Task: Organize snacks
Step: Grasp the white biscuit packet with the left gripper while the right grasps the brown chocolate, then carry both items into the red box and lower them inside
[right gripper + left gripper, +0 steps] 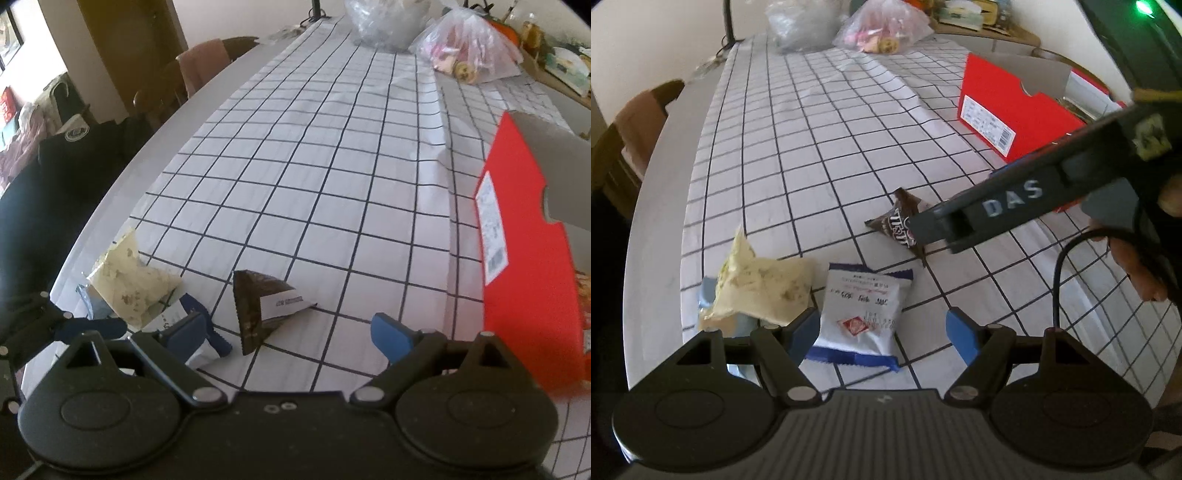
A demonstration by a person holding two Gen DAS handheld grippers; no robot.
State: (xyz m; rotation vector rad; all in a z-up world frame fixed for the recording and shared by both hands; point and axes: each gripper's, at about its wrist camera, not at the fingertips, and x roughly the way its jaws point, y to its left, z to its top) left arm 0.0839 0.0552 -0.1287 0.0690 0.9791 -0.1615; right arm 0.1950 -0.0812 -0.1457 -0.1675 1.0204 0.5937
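A white snack packet with blue ends (860,314) lies on the checked tablecloth between the blue pads of my open left gripper (882,332). A pale yellow-green packet (761,284) lies to its left, over a light blue packet (707,295). A brown chocolate packet (899,221) lies further out, and my right gripper reaches over it. In the right wrist view the brown packet (262,306) sits just ahead of my open right gripper (291,332), with the yellow-green packet (129,284) to the left. An open red box (1008,107) stands to the right; it also shows in the right wrist view (532,266).
Two clear plastic bags (882,26) of goods lie at the far end of the table. A chair (631,129) stands by the left table edge. The table's left edge (110,192) runs close to the packets. Clutter sits on a shelf beyond the far right.
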